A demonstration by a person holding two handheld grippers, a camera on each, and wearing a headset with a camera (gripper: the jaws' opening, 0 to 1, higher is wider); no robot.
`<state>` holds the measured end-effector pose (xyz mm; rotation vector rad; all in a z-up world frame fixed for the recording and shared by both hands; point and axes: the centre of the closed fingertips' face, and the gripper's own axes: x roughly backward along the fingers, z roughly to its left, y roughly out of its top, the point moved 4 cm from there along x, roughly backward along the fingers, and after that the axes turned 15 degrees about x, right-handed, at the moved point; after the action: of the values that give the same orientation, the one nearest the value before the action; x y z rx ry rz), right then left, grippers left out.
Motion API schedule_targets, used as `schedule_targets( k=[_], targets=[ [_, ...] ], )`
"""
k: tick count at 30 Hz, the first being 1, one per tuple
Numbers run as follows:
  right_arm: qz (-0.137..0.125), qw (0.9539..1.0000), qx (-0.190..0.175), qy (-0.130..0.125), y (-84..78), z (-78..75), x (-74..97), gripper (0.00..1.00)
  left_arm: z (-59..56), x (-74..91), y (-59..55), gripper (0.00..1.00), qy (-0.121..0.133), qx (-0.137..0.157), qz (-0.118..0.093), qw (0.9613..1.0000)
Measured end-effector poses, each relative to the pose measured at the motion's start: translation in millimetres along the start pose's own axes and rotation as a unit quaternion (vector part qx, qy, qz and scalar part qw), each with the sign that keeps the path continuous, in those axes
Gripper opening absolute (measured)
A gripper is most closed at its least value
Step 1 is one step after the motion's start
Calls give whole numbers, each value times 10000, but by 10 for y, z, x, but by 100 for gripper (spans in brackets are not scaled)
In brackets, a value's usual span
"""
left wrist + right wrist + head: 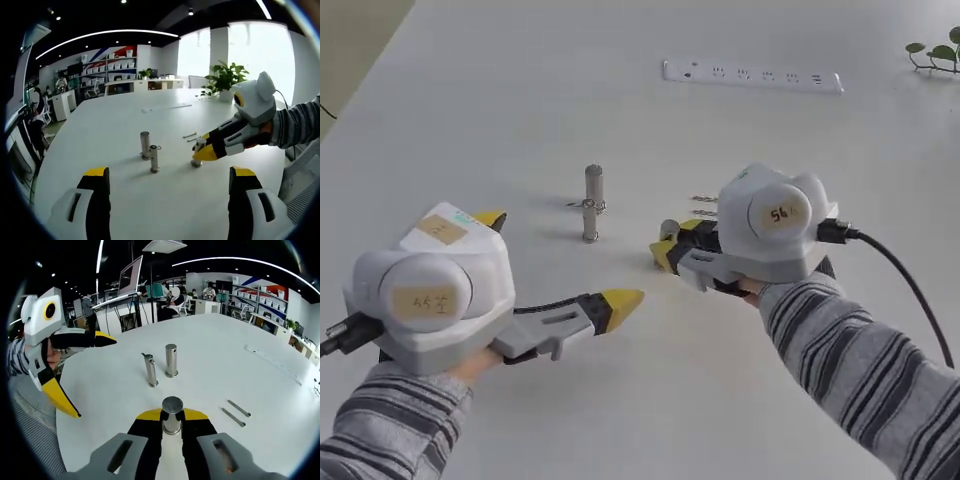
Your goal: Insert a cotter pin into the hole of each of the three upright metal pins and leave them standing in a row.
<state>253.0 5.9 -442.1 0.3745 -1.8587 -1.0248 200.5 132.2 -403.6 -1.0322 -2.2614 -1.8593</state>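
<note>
Three metal pins are on the white bench (650, 400). Two stand free near the middle, close together but apart. The farther pin (593, 180) is bare. The nearer pin (590, 228) carries one cotter pin (584, 204) through the hole near its top, with the looped end sticking out to one side. The third pin (668, 229) stands upright to the right of these two, and in the left gripper view its foot appears to rest on the bench.

There are three cotter pins in all: the one already fitted and two loose cotter pins (704, 206). The loose pair lie side by side on the bench, just beyond the right gripper and well apart from the standing pins.

The right gripper (672, 240) has its yellow-tipped jaws pinching the third pin from both sides. In the right gripper view the pin's round top rises between the two tips.

The left gripper (555, 258) sits low at the near left, its jaws spread wide with nothing between them. It points towards the two free pins and is well short of them.

One white power strip (750, 75) lies along the far side of the bench. The leaves of one plant (938, 50) show at the far right corner.
</note>
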Motion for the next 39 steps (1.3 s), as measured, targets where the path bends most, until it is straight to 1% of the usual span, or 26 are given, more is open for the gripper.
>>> schedule_targets(
  k=[5,13,14,15,16,19,21,25,28,32,35,39],
  targets=[
    [28,9999,129,-23,-6,10,10,9,2,-3,-16,99,18,2,39,10000],
    [6,10000,39,-67,-11,16,10,10,-4,-8,-30,99,7,8,67,10000],
    [32,10000,13,10,-18,36,11,12,-5,-8,-35,99,5,23,73,10000],
    [76,10000,11,31,-32,41,13,13,-8,-8,-37,99,2,31,72,10000],
    [106,9999,84,22,-46,41,22,14,-9,-7,-38,99,5,41,71,10000],
    [83,9999,58,75,-63,52,71,17,-9,2,-34,99,17,64,65,10000],
    [79,9999,37,144,-73,60,116,20,-4,15,-21,99,22,73,41,10000],
    [102,9996,92,253,-105,54,212,24,3,29,-11,99,43,116,31,9999],
    [142,9992,132,347,-122,23,289,25,0,39,-5,99,60,96,27,9999],
    [291,9982,301,421,-161,-74,376,25,-21,50,17,99,48,37,-12,10000],
    [376,9974,346,500,-174,-152,420,24,-31,47,15,99,21,81,20,10000],
    [586,9947,544,649,-177,-265,459,24,-38,49,15,99,12,55,55,10000]
  ],
)
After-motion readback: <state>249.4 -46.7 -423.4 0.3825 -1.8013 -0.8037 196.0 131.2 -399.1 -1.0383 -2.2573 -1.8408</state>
